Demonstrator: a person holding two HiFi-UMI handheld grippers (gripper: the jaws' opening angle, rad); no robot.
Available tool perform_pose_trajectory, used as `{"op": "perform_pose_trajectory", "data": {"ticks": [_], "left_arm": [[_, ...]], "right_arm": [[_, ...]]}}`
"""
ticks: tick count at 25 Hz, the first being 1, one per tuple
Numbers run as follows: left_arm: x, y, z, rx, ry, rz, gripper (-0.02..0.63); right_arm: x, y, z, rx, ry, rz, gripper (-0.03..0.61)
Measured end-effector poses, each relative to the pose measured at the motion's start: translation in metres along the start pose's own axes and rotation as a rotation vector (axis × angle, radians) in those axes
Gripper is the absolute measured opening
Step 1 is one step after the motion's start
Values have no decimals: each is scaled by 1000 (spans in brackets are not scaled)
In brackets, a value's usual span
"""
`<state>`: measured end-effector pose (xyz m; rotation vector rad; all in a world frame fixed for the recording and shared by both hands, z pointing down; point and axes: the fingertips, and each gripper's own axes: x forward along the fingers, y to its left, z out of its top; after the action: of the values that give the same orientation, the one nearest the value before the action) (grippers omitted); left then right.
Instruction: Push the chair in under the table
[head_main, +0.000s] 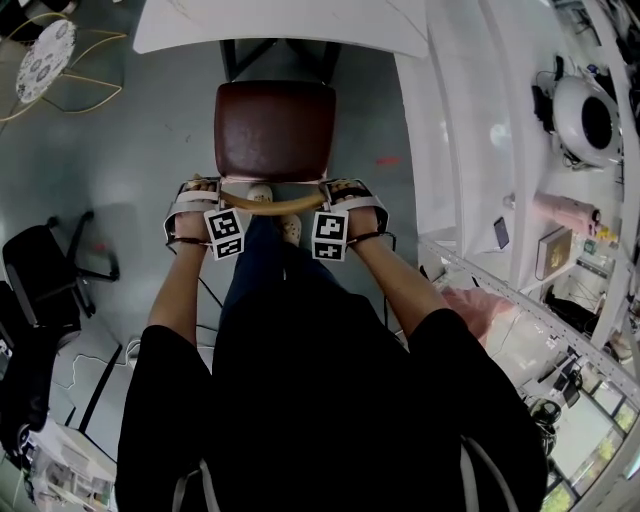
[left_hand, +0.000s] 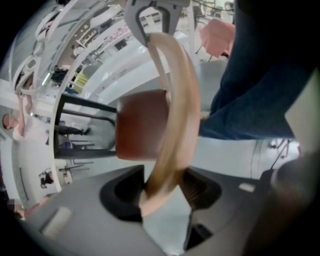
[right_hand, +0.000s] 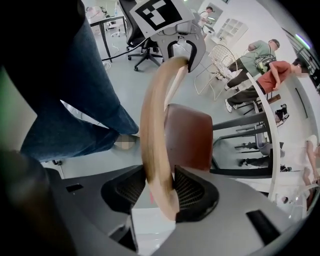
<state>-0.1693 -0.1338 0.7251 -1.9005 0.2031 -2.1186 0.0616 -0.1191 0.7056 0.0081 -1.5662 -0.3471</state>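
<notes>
Chair: seat lies just short of white table at 12 o'clock | curved backrest is clamped at 9 o'clock by left gripper and at 3 o'clock by right gripper | risk: chair could be skewed into the table's frame by uneven pushing.

Two grippers, left gripper and right gripper, hold one chair between their jaws. One white table stands beyond them.
</notes>
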Motion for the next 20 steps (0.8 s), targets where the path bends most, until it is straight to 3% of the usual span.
{"op": "perform_pose_trajectory", "data": {"ticks": [7, 20], "left_arm": [[9, 22, -6, 6, -8, 13, 215], [28, 98, -1, -16, -64, 23, 212]], "right_arm": [[7, -21, -1, 33, 44, 2, 186], [25, -104, -31, 38, 150, -8, 186]]}}
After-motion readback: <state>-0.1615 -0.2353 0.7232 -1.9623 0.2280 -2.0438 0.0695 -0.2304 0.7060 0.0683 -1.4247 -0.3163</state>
